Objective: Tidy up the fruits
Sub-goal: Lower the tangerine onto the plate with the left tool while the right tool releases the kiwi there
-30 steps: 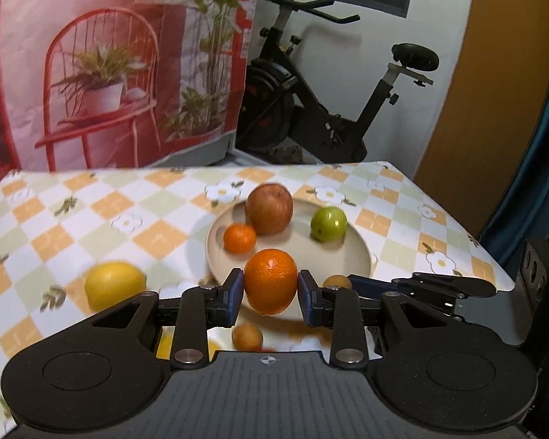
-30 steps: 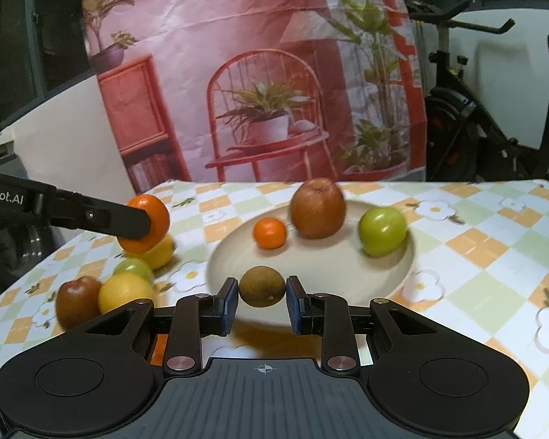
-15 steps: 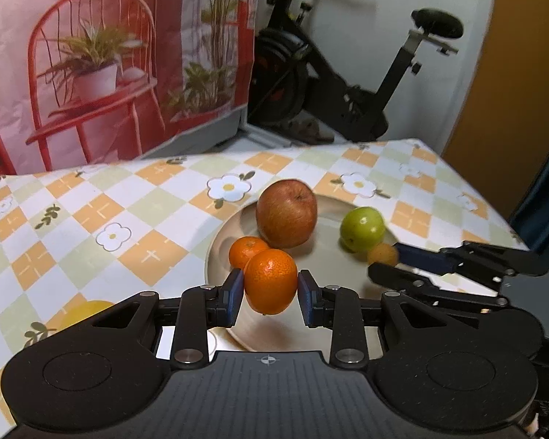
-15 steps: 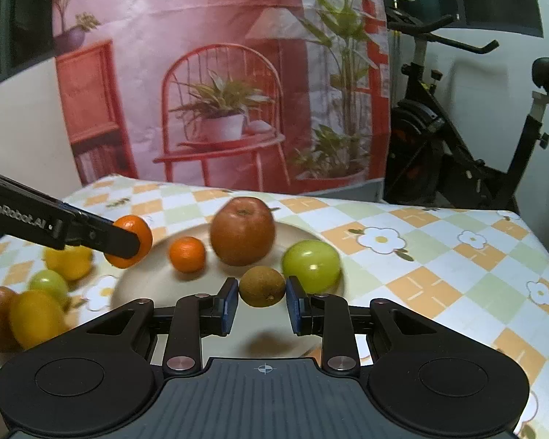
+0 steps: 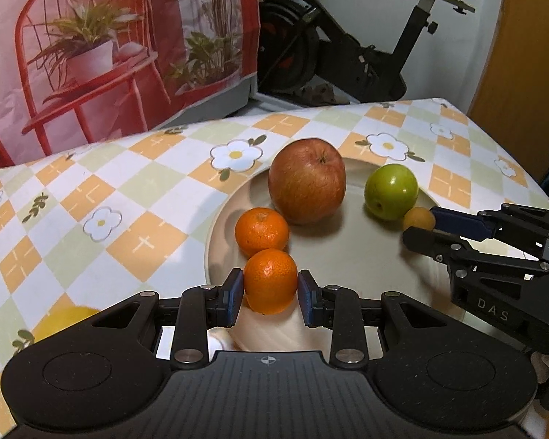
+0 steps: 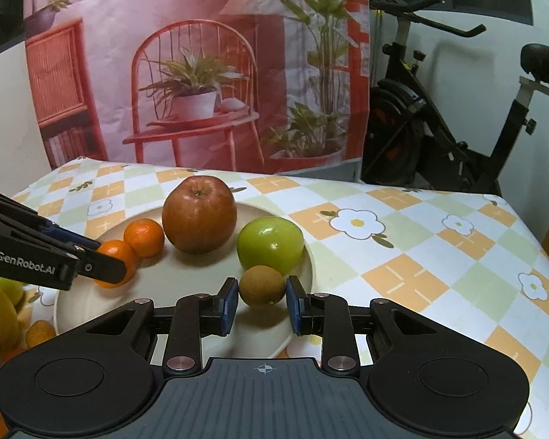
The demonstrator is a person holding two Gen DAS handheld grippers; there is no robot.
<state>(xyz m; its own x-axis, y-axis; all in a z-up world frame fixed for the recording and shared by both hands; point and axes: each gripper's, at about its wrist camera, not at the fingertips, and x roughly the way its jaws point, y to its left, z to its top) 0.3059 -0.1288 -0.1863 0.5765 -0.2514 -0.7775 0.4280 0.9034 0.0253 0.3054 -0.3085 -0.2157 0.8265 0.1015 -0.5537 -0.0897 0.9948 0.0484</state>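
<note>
Left wrist view: your left gripper (image 5: pixel 271 289) at lower centre is clamped on an orange (image 5: pixel 270 280), its blue pads pressed on either side, over the near edge of the plate (image 5: pixel 216 226). Just behind it a mandarin (image 5: pixel 261 232) lies on the plate, with a red apple (image 5: pixel 306 180) at centre and a green apple (image 5: pixel 391 191) to its right. Your right gripper (image 5: pixel 419 225) comes in from the right edge, holding a small brown fruit beside the green apple. The checked tablecloth (image 5: pixel 102 197) with white flowers covers the table; a lemon (image 5: pixel 60 320) peeks out at lower left. Behind hang a printed backdrop (image 5: pixel 102 44) of a red chair, upper left, and an exercise bike (image 5: pixel 366 47), upper right.

Right wrist view: your right fingers grip a kiwi (image 6: pixel 262 286) over the plate's near rim, touching the green apple. The left gripper enters at left with the orange beside the mandarin. More fruit lies at the lower left edge.
</note>
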